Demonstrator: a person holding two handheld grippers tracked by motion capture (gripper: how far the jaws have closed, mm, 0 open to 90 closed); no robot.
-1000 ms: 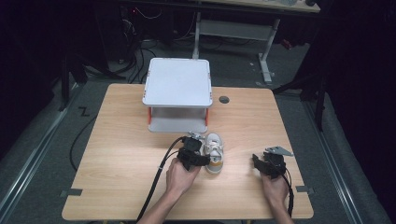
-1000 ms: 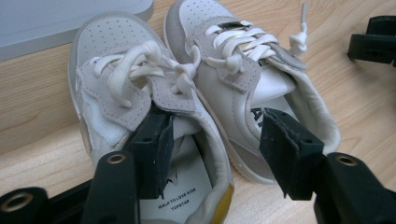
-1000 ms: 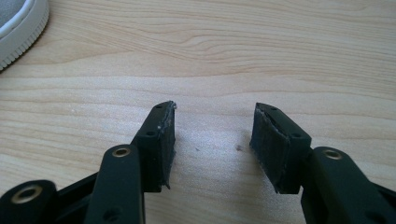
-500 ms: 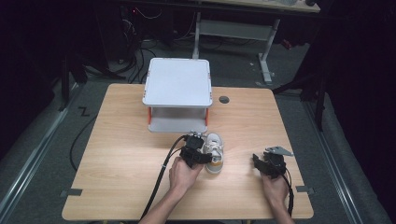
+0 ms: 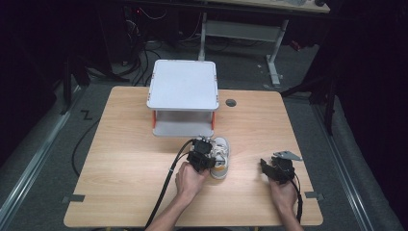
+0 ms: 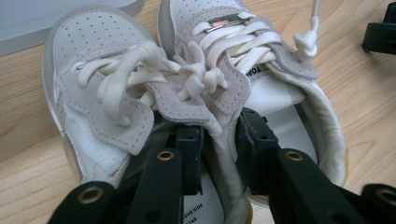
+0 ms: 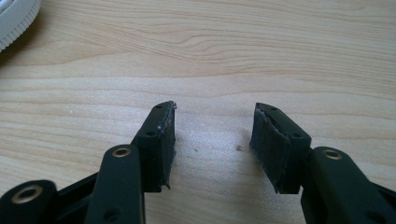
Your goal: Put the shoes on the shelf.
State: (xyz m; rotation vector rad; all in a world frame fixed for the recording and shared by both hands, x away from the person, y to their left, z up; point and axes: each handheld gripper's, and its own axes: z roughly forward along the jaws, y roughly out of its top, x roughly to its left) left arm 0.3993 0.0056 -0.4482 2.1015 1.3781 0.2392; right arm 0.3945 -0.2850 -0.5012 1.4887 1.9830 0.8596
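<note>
Left tongs (image 6: 217, 154) pinching the two touching inner collar walls of a pair of small shoes (image 6: 187, 93), one jaw down inside each shoe; jaws just having been closing, soft padded leather now squeezed between them. Right tongs (image 7: 212, 144) resting spread over bare wood, nothing between the ribbed black pads.

Sitting side by side on the worktop (image 5: 120, 159), two shoes (image 5: 220, 156), near the middle, just in front of a grey stand (image 5: 183, 86), toes pointing toward it. Showing white perforated leather toes, pale grey suede eyelet strips, thick cream laces tied in fat knots, white padded linings, a yellowish sole edge. Lying loose across the wood beside the farther shoe, one lace end with a knot.

Standing at the far edge, one stand: two flat rounded-corner grey trays stacked on orange posts, matte plastic. Sitting flush in the wood right of it, one round dark grommet (image 5: 231, 102).

Lying smooth and pale, light wood grain with a straight edge all round. Leaving wide bare wood to the left of the shoes and along the near edge; a clear stretch also between shoes and right tongs (image 5: 276, 168), well apart. Trailing off the near edge from the left tongs (image 5: 202, 156), one black cable.
</note>
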